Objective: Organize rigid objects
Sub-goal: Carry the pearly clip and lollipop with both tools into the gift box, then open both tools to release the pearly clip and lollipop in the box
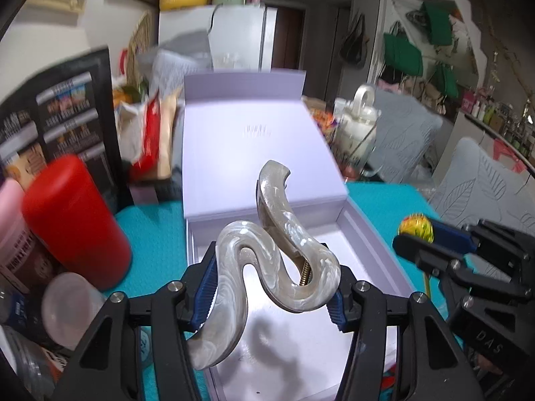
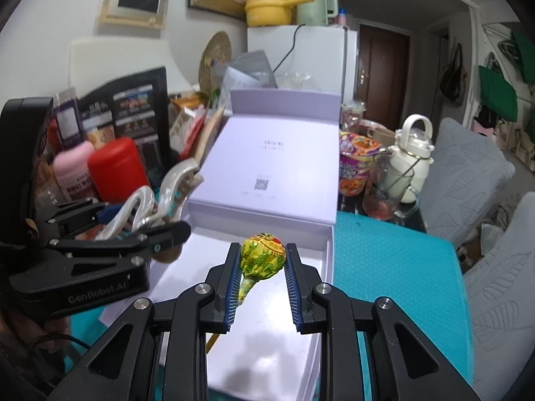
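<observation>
While the teal table mat (image 2: 394, 267) takes up most of the surface, the big thing on it is the pale lilac box (image 1: 364, 234), lid flipped up and leaning back at the far side, with a small printed square code on the lid's inner face and the tray bare and white inside. Left of the box there's a pile of clutter, a red canister (image 1: 73, 220) with a pink bottle (image 2: 72, 167) just beside it, and off to the right a white kettle-shaped bottle (image 2: 411, 153) near a purple instant noodle cup (image 2: 354, 163). Now the good stuff: the left gripper (image 1: 272, 284) is partly closed and clamped on a hair claw clip (image 1: 267, 254), a chunky wavy S-shaped one in pearly cream with marbled swirls, brass spring peeking out in the middle, held up over the near-left part of the open tray. The right gripper (image 2: 262, 269) is squeezed down fairly narrow on a lollipop (image 2: 264, 255), round head in a crinkly yellow-green wrapper with a bit of red on top, yellow stick hanging down between the blue ribbed pads (image 2: 232, 300). It sits over the middle of the tray, just right of the clip, both above the box and not touching it.
</observation>
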Available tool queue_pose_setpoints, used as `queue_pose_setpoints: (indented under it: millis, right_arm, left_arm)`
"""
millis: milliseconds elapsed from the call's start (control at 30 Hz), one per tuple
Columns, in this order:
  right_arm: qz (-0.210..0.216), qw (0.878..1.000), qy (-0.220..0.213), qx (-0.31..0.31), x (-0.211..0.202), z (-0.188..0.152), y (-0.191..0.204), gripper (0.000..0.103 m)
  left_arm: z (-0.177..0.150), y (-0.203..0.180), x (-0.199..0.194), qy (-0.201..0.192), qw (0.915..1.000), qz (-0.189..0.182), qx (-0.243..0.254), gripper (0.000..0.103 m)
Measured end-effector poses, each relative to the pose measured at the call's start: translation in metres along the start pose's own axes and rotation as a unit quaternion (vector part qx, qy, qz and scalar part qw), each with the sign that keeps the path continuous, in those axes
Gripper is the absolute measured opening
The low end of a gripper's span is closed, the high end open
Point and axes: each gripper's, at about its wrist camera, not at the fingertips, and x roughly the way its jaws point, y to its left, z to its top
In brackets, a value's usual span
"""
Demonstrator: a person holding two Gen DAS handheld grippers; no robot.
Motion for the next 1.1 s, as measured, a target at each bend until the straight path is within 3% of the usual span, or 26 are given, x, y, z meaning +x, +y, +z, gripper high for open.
queue_pose_setpoints:
  millis: [200,567,1100]
  right_arm:
    - [0.007,0.999,0.034,-0.004,0.033,-0.005,-0.002,0.025]
    - [0.003,0.995,0.098,0.008,0.072,-0.024,-0.013,0.025]
    - [-0.006,0.990,0.142,0.020,0.096,-0.036,-0.021,0.026]
  left_arm:
    - [-0.010,0.004,0.035,0.045,0.9990,-0.003,-0.001,0.055]
    - [-0.023,0.004,0.065,0.101,0.9947,0.019,0.005,0.055]
    - [-0.028,0.002,0.075,0.137,0.9898,0.039,0.010,0.055]
